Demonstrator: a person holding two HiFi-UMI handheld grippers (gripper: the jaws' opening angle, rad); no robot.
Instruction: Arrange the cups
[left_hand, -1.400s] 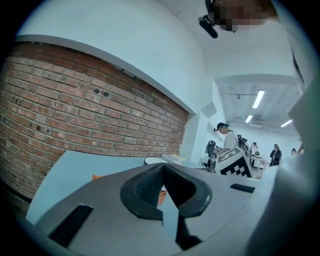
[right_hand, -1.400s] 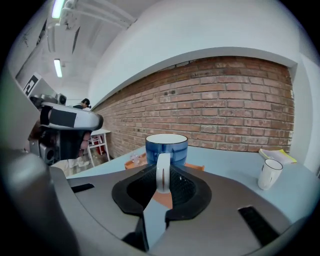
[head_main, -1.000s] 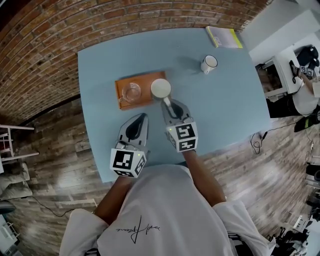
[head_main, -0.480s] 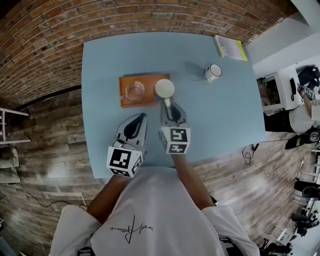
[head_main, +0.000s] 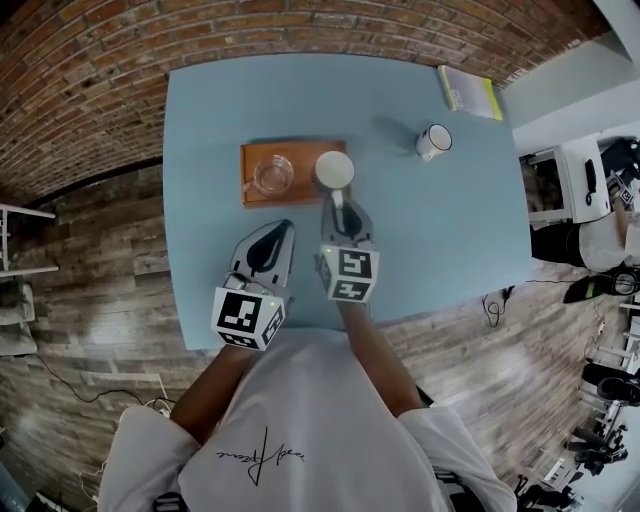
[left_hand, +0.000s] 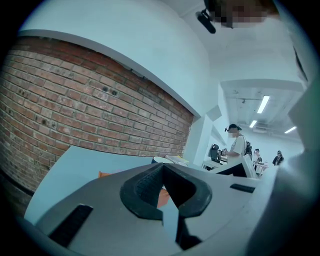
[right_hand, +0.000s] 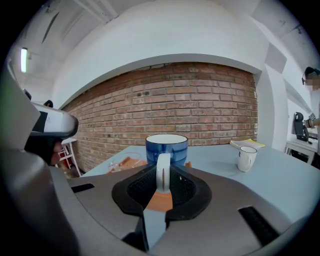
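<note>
A blue mug (head_main: 335, 168) with a white inside stands at the right end of the orange tray (head_main: 300, 153). A clear glass cup (head_main: 272, 174) sits in the tray's left half. My right gripper (head_main: 336, 198) reaches to the mug from the near side and is shut on its white handle (right_hand: 162, 172), which stands upright between the pads. In the right gripper view the blue mug (right_hand: 167, 147) rises just past the jaws. My left gripper (head_main: 283, 227) hovers nearer the table's front, left of the right one. It is shut and holds nothing.
A white mug (head_main: 434, 141) stands alone on the light blue table (head_main: 420, 230) to the right of the tray. A yellow-edged book (head_main: 467, 90) lies at the far right corner. A brick wall runs behind the table. People and desks are at the right.
The right gripper has swung slightly straighter toward the mug, still holding the handle. The mug stays at the tray's right end. The left gripper has kept still.
</note>
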